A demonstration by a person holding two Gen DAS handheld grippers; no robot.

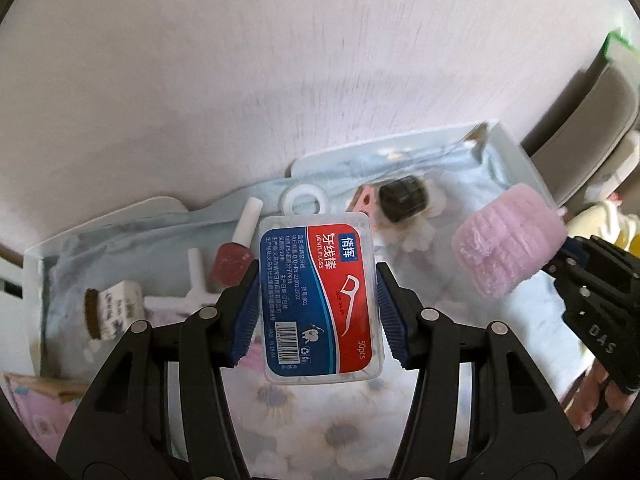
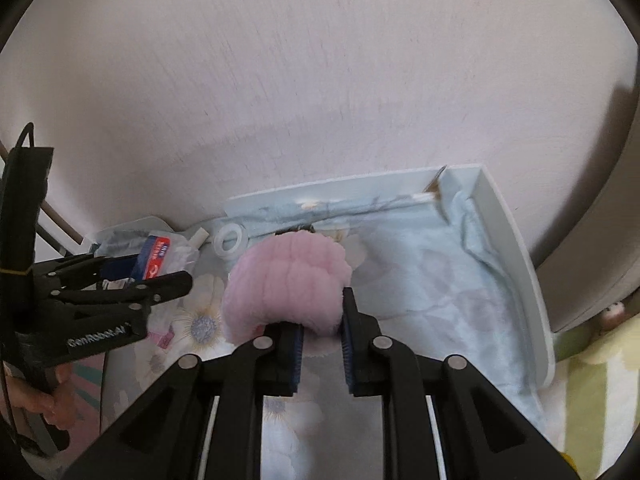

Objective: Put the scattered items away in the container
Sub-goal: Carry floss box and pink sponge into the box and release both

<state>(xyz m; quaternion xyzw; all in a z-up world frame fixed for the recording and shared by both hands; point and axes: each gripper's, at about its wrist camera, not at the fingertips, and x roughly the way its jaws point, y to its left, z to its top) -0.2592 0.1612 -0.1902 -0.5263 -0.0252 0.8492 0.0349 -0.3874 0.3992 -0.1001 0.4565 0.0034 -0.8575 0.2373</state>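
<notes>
The left gripper (image 1: 318,304), black with ribbed blue pads, clamps a clear hard-plastic floss-pick box (image 1: 318,300) with a glossy red-and-blue label by its long sides, held above the shallow pale-blue rectangular tray (image 2: 516,240). The right gripper (image 2: 322,336) is closed on a fluffy, ridged pink plush roll (image 2: 288,284), also held over the tray. The tray is lined with crumpled, soft floral cloth (image 2: 420,280); on it lie a dark-red nail-polish bottle with a white cap (image 1: 236,256), a white plastic ring (image 1: 304,199) and a black ribbed cap (image 1: 402,197).
</notes>
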